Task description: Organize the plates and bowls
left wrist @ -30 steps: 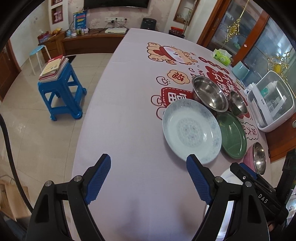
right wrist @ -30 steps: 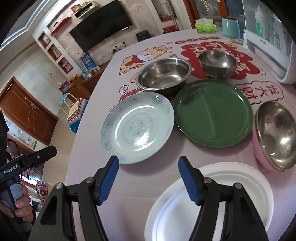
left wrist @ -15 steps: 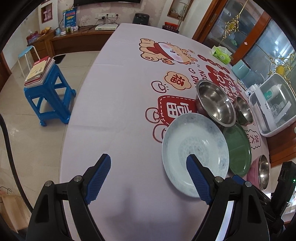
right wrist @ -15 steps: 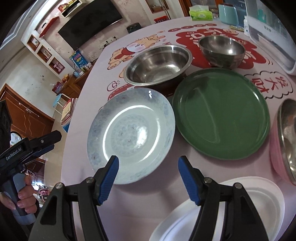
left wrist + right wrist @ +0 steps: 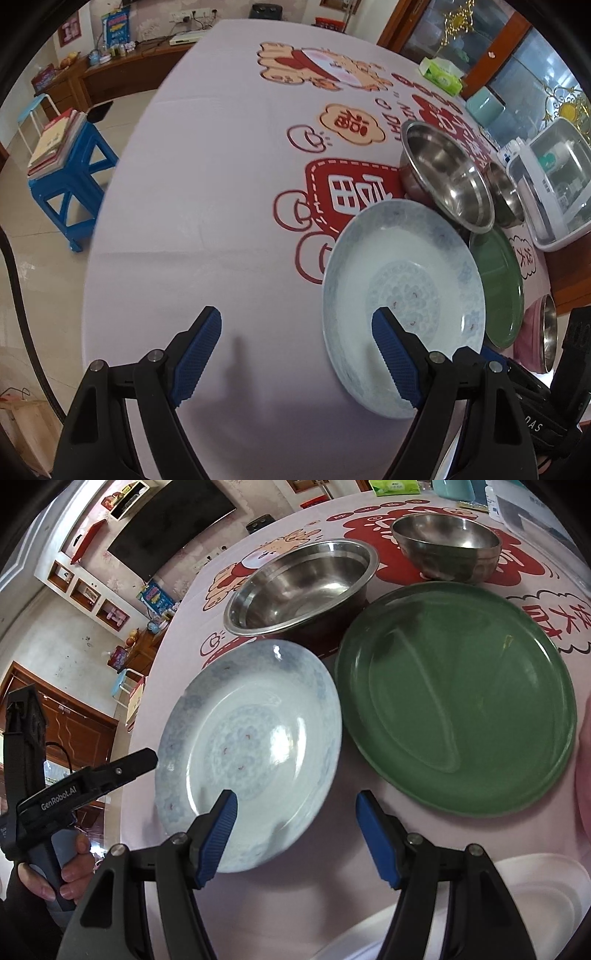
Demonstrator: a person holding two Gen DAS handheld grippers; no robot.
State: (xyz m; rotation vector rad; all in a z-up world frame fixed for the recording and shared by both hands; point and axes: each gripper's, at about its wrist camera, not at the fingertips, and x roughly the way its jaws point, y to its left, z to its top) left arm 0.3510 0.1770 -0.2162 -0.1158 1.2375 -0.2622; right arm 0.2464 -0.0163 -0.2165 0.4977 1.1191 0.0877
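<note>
From your left wrist, your left gripper (image 5: 295, 334) hangs with jaws apart and nothing between them, its right finger over the near rim of the pale blue plate (image 5: 402, 291), which lies empty on the tablecloth (image 5: 207, 177). Behind it stands an empty large steel bowl (image 5: 448, 177), beside a smaller steel bowl (image 5: 508, 201) and the green plate (image 5: 498, 284).

From your right wrist, your right gripper (image 5: 295, 830) is spread, gripping nothing, its left finger above the pale blue plate's near edge. The green plate is empty; a white plate (image 5: 532, 897) lies nearest you.
</note>
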